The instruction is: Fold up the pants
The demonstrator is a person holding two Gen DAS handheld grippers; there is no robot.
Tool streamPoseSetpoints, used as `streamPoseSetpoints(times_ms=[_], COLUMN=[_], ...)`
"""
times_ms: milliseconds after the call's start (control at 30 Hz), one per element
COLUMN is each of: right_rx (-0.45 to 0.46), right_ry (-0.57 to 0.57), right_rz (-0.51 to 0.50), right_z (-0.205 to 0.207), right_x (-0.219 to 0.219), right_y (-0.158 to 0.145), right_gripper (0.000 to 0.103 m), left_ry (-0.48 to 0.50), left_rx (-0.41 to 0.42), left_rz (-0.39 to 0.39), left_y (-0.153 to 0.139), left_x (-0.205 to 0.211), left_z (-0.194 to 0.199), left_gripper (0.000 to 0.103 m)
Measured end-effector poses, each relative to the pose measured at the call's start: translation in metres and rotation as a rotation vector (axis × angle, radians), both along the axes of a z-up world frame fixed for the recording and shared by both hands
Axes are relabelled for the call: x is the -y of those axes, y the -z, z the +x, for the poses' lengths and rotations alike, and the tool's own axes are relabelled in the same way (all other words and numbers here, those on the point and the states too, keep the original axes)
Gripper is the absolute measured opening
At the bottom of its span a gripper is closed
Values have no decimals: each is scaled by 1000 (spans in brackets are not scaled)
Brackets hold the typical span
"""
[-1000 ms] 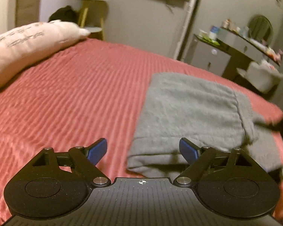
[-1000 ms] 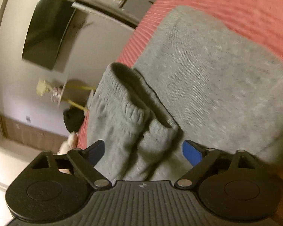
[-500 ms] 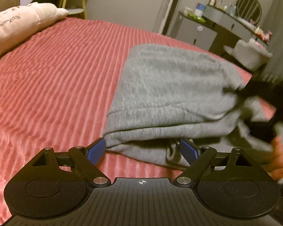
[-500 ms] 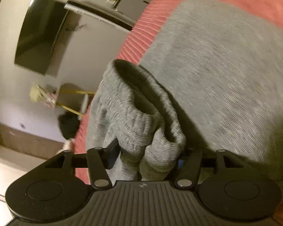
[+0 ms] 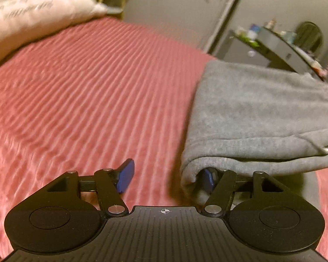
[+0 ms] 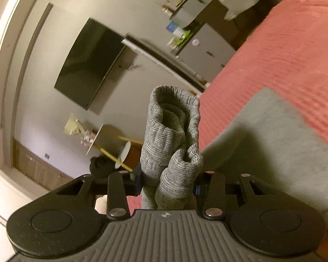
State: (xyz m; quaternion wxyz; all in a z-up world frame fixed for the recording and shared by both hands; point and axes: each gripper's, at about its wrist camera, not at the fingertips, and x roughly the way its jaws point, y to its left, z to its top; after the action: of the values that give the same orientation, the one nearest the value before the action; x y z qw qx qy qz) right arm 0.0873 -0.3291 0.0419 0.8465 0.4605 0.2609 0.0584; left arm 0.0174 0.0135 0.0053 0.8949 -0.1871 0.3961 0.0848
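The right gripper (image 6: 168, 185) is clamped tight on the ribbed cuffs (image 6: 175, 135) of the grey pants (image 6: 273, 144), a bunched roll of knit standing up between its fingers. Half a second ago that bundle sat low against the folded cloth; now it is lifted clear, with the wall and the dark television (image 6: 89, 65) behind it in the upper left of the frame. The rest of the pants trails away at lower right, lying on the red bed (image 6: 273, 50).

Over on the left, the gripper (image 5: 165, 178) is wide open, holding nothing. Its right blue pad (image 5: 207, 179) has slid in under the near folded edge of the pants (image 5: 262, 118), while the left pad (image 5: 125, 178) hangs over bare bedspread (image 5: 87, 100). A moment back the pants filled the middle of this view; now they sit in the right half, folded in layers. The pale pillow (image 5: 32, 21) shows at upper left, the dresser (image 5: 262, 50) at upper right, both blurred.
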Motion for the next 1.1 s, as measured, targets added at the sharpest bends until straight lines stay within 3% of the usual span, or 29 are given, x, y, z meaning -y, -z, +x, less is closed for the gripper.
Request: streamPoseSetpoints(times_ms=[133, 267, 333, 467, 533, 567, 633, 667, 833, 967, 1100], right_rx=[-95, -283, -276, -219, -225, -227, -246, -252, -163, -59, -16], right_ry=[71, 75, 66, 47, 39, 40, 47, 37, 25, -2, -15], right_rz=[-17, 39, 96, 157, 135, 111, 57, 57, 92, 96, 63], right_z=[-12, -7, -9, -5, 5, 11, 11, 13, 1, -3, -4], right_x=[24, 37, 41, 42, 36, 31, 27, 27, 25, 25, 26], right_y=[29, 79, 95, 98, 97, 95, 91, 88, 58, 26, 11], right_gripper=[43, 62, 69, 96, 99, 95, 51, 39, 39, 38, 38], left_ry=[38, 62, 86, 169, 213, 223, 240, 243, 232, 213, 178], left_rx=[-39, -80, -62, -23, -37, -45, -50, -45, -45, -40, -17], left_rz=[35, 19, 18, 23, 38, 48, 67, 78, 125, 73, 49], left_y=[3, 8, 6, 0, 1, 4, 7, 7, 13, 15, 11], left_x=[7, 8, 11, 22, 30, 33, 39, 41, 49, 42, 33], left_z=[4, 9, 7, 6, 9, 7, 9, 10, 16, 20, 14], left_gripper=[80, 80, 80, 80, 81, 82, 82, 83, 85, 72, 63])
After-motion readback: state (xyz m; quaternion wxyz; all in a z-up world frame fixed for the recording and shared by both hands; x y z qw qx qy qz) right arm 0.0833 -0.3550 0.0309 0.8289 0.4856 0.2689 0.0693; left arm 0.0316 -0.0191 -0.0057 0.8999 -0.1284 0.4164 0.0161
